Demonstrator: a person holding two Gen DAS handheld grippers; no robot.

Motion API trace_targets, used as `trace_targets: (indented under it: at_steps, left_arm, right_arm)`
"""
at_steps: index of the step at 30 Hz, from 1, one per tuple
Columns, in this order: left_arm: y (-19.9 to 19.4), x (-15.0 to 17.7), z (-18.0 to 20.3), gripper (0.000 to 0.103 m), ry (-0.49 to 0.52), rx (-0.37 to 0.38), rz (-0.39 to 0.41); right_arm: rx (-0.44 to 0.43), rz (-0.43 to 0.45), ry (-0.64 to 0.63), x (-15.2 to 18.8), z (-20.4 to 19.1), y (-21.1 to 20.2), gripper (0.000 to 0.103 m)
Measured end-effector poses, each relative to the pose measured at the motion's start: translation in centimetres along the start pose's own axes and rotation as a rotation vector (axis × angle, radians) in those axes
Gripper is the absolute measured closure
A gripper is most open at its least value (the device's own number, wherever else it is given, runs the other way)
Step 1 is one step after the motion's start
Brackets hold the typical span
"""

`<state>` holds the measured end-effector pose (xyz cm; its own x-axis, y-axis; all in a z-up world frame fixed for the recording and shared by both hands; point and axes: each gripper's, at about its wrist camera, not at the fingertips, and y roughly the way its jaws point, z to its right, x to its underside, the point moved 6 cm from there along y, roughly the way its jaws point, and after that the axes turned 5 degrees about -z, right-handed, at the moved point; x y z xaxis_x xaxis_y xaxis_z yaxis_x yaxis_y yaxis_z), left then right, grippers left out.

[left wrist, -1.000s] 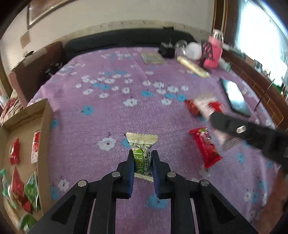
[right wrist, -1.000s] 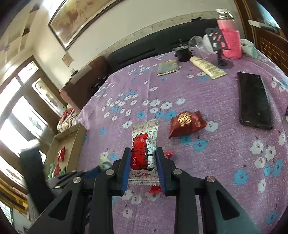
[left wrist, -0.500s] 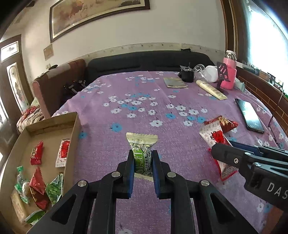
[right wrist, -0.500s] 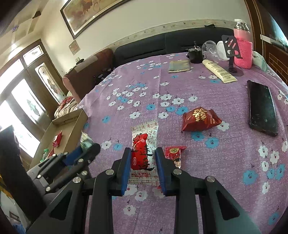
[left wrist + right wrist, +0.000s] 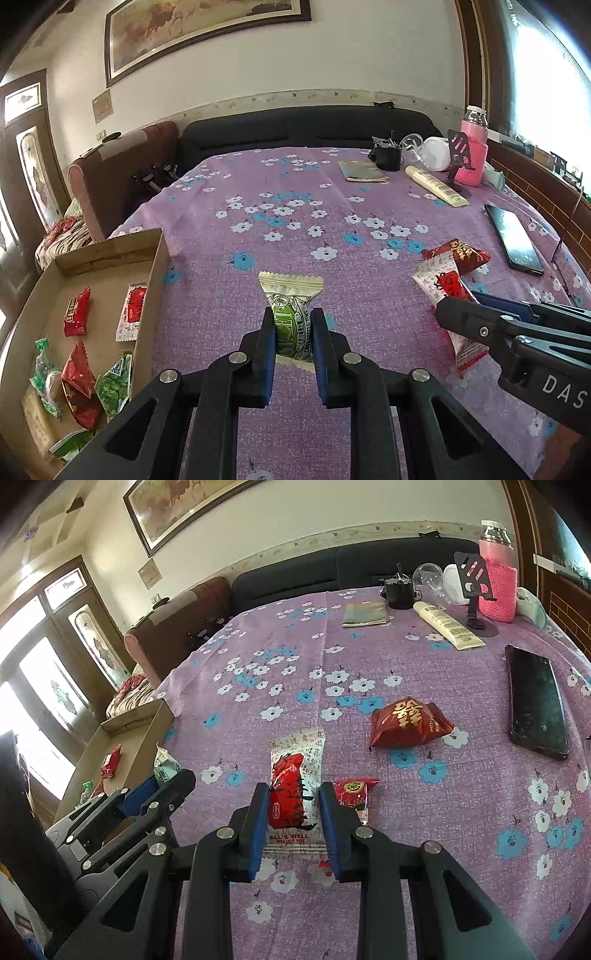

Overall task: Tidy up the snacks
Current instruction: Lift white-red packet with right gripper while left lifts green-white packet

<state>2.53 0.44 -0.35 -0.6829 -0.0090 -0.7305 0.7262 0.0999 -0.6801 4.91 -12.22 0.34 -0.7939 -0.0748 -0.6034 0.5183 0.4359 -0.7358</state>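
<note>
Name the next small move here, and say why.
Probably carry the left gripper leftward over the cardboard box and release: its jaws are shut on the green snack packet, the box already holds sorted snacks, and the right gripper grips a red-and-white packet.

Both wrist views look close, forward and downward over the purple floral tablecloth, sharing its middle.

The tablecloth is showing purple, printed with white and blue flowers. The packet in the left gripper is showing cream ends and a green printed middle. The packet in the right gripper is showing white with red figures. Both grippers are showing black fingers with blue pads. The cardboard box is showing brown. The pouch is showing red with gold characters.
</note>
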Motion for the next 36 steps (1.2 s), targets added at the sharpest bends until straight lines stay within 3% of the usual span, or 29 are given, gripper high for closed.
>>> trace_targets:
  at_steps: [36]
  left_arm:
    - [-0.41,-0.20,-0.09,0.085,-0.006,0.003,0.024]
  right_arm:
    - [0.005,-0.003,-0.012,0.00,-0.12,0.16,0.077]
